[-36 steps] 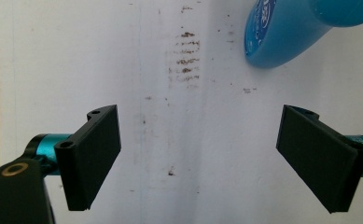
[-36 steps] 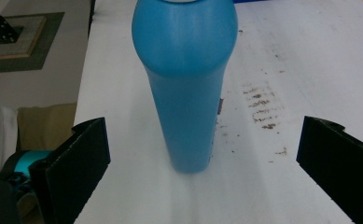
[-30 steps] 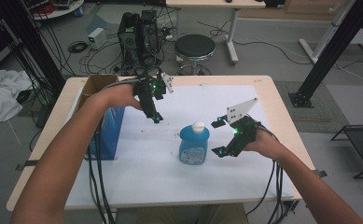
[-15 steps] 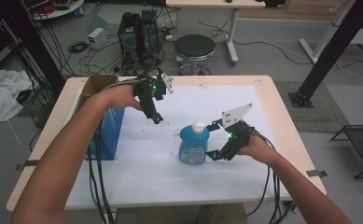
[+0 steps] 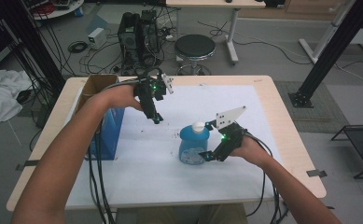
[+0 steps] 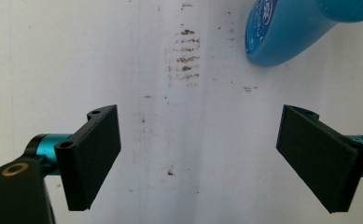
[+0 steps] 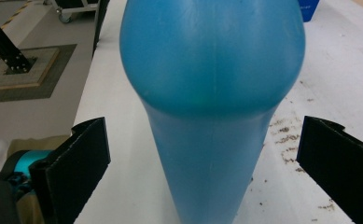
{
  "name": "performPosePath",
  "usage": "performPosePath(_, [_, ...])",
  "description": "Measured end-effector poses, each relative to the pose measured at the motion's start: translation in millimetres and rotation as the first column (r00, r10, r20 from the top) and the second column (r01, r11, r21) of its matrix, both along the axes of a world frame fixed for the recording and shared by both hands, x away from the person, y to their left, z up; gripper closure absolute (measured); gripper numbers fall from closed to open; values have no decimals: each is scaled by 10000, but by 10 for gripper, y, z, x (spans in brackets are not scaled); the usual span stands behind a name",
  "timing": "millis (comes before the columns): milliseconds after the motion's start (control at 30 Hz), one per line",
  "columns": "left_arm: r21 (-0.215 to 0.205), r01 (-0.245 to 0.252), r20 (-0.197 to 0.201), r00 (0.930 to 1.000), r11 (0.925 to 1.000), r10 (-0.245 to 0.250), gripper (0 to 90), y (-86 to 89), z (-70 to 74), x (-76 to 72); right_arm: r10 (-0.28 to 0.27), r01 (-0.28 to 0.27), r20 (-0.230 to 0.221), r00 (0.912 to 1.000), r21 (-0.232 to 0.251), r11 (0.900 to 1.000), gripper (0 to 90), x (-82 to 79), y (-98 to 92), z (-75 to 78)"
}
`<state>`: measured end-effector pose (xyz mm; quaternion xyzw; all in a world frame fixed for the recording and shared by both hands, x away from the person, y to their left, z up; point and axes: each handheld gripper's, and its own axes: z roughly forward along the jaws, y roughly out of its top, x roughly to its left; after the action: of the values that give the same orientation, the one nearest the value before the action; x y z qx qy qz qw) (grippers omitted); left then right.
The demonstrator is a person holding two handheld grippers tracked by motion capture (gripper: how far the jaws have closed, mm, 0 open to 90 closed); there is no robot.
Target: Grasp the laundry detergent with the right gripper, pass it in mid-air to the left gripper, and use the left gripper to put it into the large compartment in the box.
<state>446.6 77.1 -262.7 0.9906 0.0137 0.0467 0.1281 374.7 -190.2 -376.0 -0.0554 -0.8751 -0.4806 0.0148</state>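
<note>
Tongs (image 5: 207, 156) over stained white table cover (image 5: 272, 121)

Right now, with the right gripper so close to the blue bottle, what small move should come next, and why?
Probably close the right gripper on the blue bottle. In the right gripper view its jaws stand open on either side of the bottle's narrow part, with a gap on both sides, so nothing is gripped yet. The bottle stands upright on the table; the left gripper hangs open above the white surface.

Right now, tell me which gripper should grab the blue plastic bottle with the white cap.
Right. The right gripper already straddles the blue plastic bottle, jaws open on either side; the left gripper hangs open above bare white table cover.
</note>
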Motion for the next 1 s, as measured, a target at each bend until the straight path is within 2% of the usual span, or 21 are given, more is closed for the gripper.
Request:
performPosePath(33, [-24,-15,-3,10000,10000,15,138,-1,-2,0,131,-132,92,9999,89,9999,16,13,10,-7])
performPosePath(133, [-26,27,8,10000,10000,-27,139,-6,-8,3,49,-49,-23,10000,128,9999,16,2,25,-19])
performPosePath(200, [2,28,9,10000,10000,-28,139,-10,-5,1,185,-196,297,9994,367,9991,16,27,52,-46])
performPosePath(267, [-45,24,13,10000,10000,-24,138,-11,-5,-2,165,-180,364,9992,422,9989,16,29,63,-60])
performPosePath(300, [-40,13,6,10000,10000,-13,139,-9,-5,-1,170,-186,348,9993,452,9988,16,28,71,-70])
performPosePath(333, [-45,4,-2,10000,10000,-4,139,-8,-6,-2,4,-7,90,10000,361,9993,16,9,71,-74])
performPosePath(367, [-47,17,26,10000,10000,-17,139,-7,-6,-1,44,-53,209,9998,426,9991,16,16,80,-86])
performPosePath(433, [-41,20,44,10000,10000,-20,139,-6,-6,-3,-18,13,102,9999,434,9991,16,7,89,-100])
performPosePath(467, [-47,-4,57,10000,10000,4,139,-5,-6,-6,58,-76,339,9994,528,9986,16,17,99,-115])
performPosePath(500, [-55,-8,1,10000,10000,8,139,-3,-7,-6,25,-39,240,9997,557,9984,16,8,101,-119])
performPosePath(533, [-56,13,52,10000,10000,-13,139,-1,-5,-3,29,-62,464,9989,721,9974,16,22,111,-132])
performPosePath(567, [-65,-25,19,10000,10000,25,139,2,-6,-4,-60,38,317,9995,664,9978,16,13,109,-138])
performPosePath(700, [-37,9,82,10000,10000,-8,139,0,-7,-5,-149,114,382,9992,914,9958,18,22,122,-176])
performPosePath(767, [-56,-21,70,10000,10000,22,139,-1,-11,-5,-325,307,193,9993,878,9957,23,2,119,-193])
performPosePath(833, [-62,-42,65,10000,10000,42,139,-2,-10,-6,-300,248,473,9984,1055,9941,30,12,132,-215])
performPosePath(867, [-56,-29,75,10000,10000,30,139,-3,-8,-6,-441,415,247,9987,999,9941,30,-12,128,-218])
performPosePath(900, [-45,-14,70,10000,10000,14,139,-2,-7,-6,-239,138,759,9968,1303,9914,30,24,146,-233])
performPosePath(967, [-49,-33,67,10000,10000,34,139,1,-7,-6,-443,364,596,9972,1270,9912,31,1,142,-244])
performPosePath(1000, [-29,-55,40,10000,10000,56,139,2,-8,-6,-667,629,313,9973,1097,9920,32,-27,131,-246])
